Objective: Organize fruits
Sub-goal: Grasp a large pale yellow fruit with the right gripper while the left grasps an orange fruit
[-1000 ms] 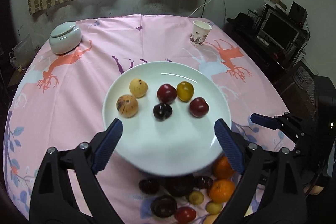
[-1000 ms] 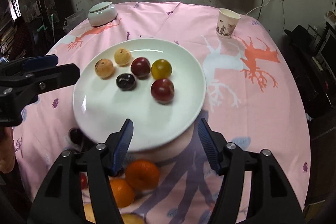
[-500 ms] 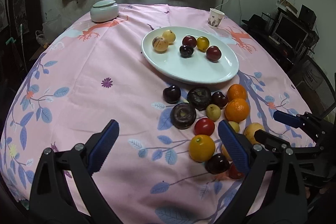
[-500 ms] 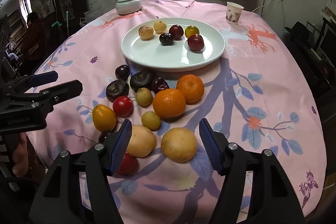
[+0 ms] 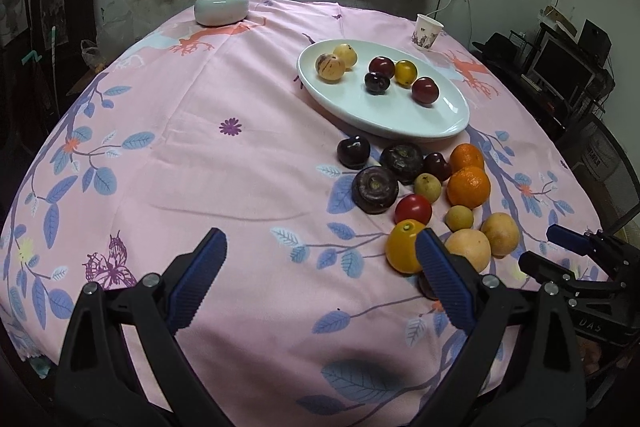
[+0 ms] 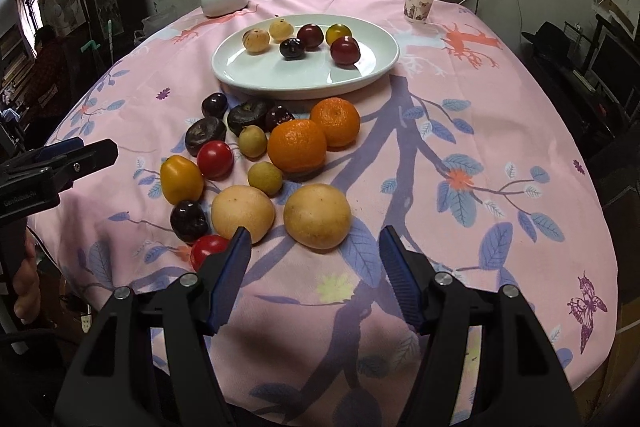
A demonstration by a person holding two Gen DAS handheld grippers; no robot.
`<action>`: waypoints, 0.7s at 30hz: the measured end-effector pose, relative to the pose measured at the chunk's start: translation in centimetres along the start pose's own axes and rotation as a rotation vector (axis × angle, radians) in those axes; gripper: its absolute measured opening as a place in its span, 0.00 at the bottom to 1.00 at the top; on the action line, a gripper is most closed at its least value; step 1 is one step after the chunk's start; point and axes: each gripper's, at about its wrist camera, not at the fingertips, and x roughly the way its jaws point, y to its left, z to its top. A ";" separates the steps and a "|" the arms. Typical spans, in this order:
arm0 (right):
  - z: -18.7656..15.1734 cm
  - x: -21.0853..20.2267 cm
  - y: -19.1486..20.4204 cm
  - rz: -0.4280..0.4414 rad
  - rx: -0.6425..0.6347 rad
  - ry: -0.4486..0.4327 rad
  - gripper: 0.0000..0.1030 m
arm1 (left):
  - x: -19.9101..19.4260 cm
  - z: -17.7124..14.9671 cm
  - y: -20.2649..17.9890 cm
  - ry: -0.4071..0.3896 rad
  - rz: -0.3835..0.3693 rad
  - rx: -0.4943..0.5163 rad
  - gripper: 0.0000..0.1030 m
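A white oval plate [image 6: 240,75] [image 5: 448,107] on the pink tablecloth holds several small fruits, pale, dark red and yellow. In front of it lies a pile of loose fruit: two oranges [image 6: 298,145], dark plums [image 6: 204,135], red tomatoes [image 6: 215,159], a yellow tomato [image 6: 181,179] and two pale round fruits [image 6: 317,215]. My right gripper [image 6: 314,263] is open and empty, just in front of the pale fruits. My left gripper [image 5: 320,267] is open and empty, low over the cloth, left of the pile [image 5: 416,187].
A white lidded jar [image 5: 221,5] and a paper cup [image 5: 427,31] stand at the table's far side. The table edge lies near both grippers. A desk with a monitor [image 5: 560,67] stands to the right.
Both grippers have pulled back from over the plate toward the near table edge. The fruit pile now lies fully in view in front of them. The fruits have not moved.
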 end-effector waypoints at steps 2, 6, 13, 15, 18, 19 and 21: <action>0.0 0.6 0.1 -0.001 0.000 0.015 0.65 | 0.3 -0.1 -0.2 0.004 0.000 0.014 0.94; 0.2 2.0 -0.3 -0.004 0.011 0.025 0.65 | 0.9 -0.4 -0.4 0.022 -0.004 0.034 0.94; 0.1 4.7 -1.6 0.069 0.061 0.021 0.44 | 2.1 -1.2 -0.6 0.064 0.009 0.048 0.94; 0.0 4.1 -1.4 0.063 0.060 0.019 0.44 | 2.4 -1.5 -0.9 0.076 0.019 0.065 0.94; -0.3 2.7 -1.4 0.078 0.059 0.011 0.44 | 2.9 -2.0 -1.7 0.097 0.028 0.110 0.94; -0.4 2.2 -1.5 0.080 0.060 0.005 0.44 | 3.2 -2.2 -2.0 0.106 0.038 0.125 0.94; -0.7 1.6 -1.7 0.072 0.064 0.008 0.44 | 4.2 -2.4 -2.5 0.131 0.072 0.152 0.94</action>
